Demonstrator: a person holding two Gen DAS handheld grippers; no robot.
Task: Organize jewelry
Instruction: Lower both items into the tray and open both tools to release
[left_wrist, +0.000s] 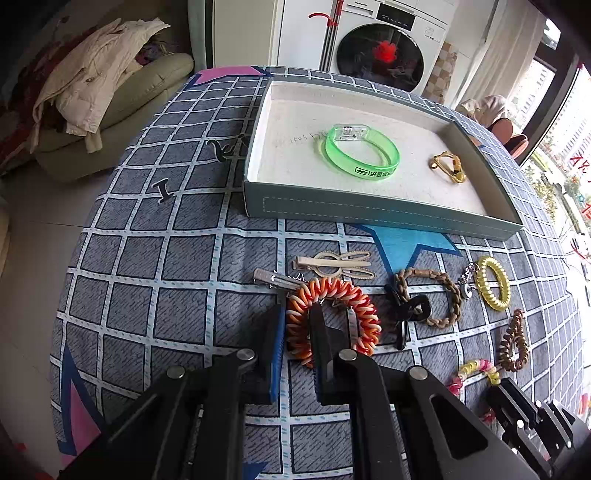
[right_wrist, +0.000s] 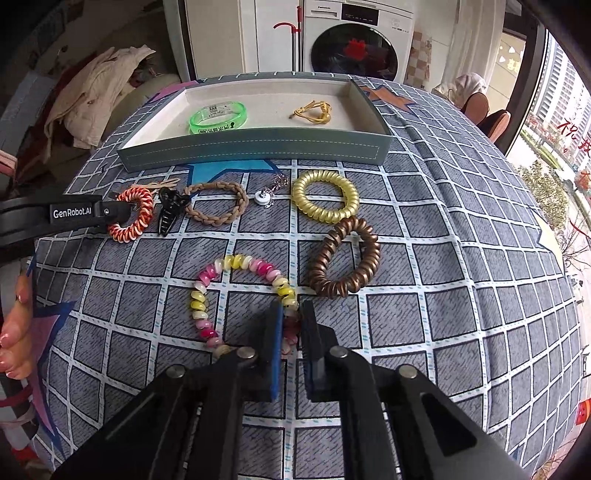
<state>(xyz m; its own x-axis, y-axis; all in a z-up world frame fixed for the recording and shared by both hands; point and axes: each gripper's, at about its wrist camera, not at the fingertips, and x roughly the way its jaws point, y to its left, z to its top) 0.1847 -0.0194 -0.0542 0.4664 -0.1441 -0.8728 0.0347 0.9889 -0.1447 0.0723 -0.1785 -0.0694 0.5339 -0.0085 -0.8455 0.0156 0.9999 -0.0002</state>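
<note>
Both grippers are clamped already: left gripper (left_wrist: 297, 314) fingers pinch the orange coil tie (left_wrist: 332, 319) at its left loop, right gripper (right_wrist: 291, 314) grips the pink-yellow coil tie (right_wrist: 240, 295), both on the near table. Light, springy, stretchy stuff, so one strand is plenty before the tray (left_wrist: 369, 210).

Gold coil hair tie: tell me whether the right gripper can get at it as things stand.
Probably not yet. The right gripper is shut on the pink and yellow coil tie. Otherwise nothing covers the gold coil hair tie; only the brown coil tie lies between.
</note>
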